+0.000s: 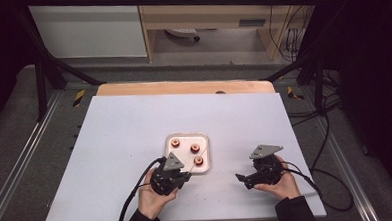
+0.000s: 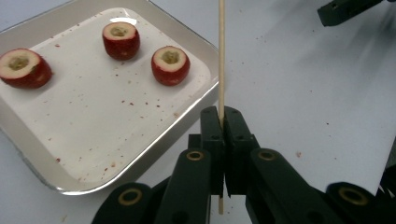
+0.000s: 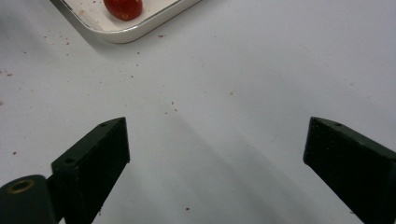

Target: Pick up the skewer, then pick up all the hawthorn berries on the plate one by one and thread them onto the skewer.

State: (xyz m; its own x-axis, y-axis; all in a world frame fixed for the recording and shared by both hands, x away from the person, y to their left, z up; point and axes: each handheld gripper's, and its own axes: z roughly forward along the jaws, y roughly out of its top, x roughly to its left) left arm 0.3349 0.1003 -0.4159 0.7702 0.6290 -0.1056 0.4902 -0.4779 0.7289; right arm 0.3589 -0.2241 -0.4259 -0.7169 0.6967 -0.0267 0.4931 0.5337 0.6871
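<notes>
A white square tray (image 1: 179, 159) in the middle of the table holds three red hollowed fruits (image 1: 194, 148). In the left gripper view the tray (image 2: 93, 126) lies to the left with the fruits (image 2: 170, 65) cut side up. My left gripper (image 2: 222, 112) is shut on a thin wooden skewer (image 2: 221, 56) that stands up past the tray's right rim. From above, the left gripper (image 1: 187, 177) sits at the tray's near edge. My right gripper (image 1: 243, 181) is to the tray's right, and its jaws (image 3: 215, 140) stand wide open over bare table with nothing between them.
The table top (image 1: 134, 118) is pale and speckled with red crumbs. A tray corner (image 3: 135, 32) with one fruit (image 3: 123, 8) lies ahead of the right gripper. A wooden strip (image 1: 183, 87) runs along the far edge. Cables trail off near the front edge.
</notes>
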